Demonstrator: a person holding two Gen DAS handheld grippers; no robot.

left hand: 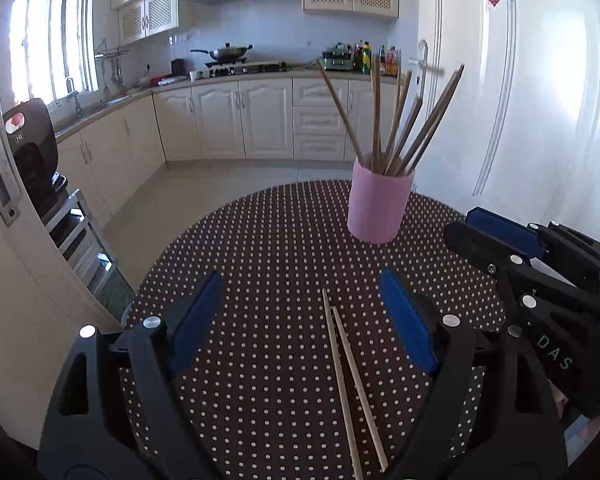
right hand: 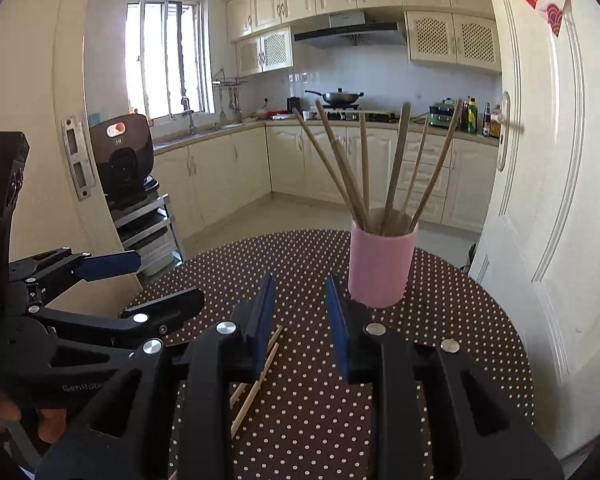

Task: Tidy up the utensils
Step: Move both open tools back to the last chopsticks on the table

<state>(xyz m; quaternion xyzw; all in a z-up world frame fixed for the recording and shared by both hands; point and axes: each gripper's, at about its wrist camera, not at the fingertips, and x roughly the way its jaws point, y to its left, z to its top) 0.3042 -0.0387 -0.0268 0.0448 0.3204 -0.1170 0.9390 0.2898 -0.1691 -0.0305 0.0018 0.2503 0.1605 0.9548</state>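
Two pale wooden chopsticks [left hand: 348, 360] [right hand: 260, 376] lie side by side on the dotted brown tablecloth [left hand: 260, 240] [right hand: 460, 320]. My left gripper [left hand: 300, 280] [right hand: 168, 278] hovers over them, open wide, with the chopsticks showing between its blue pads. A pink cup [left hand: 376, 208] [right hand: 380, 268] stands upright further back, holding several darker chopsticks [left hand: 396, 120] [right hand: 380, 168] fanned out. My right gripper [right hand: 300, 280] [left hand: 460, 224] is to the right of the left one and points at the cup; its jaws stand a narrow gap apart with nothing between them. The lying chopsticks run under its left finger.
The round table ends close behind the cup. A white door [left hand: 540, 100] [right hand: 540, 160] stands right of the table. A metal rack with a black appliance [left hand: 32, 152] [right hand: 124, 152] stands to the left. A hand [right hand: 4, 412] grips the left tool.
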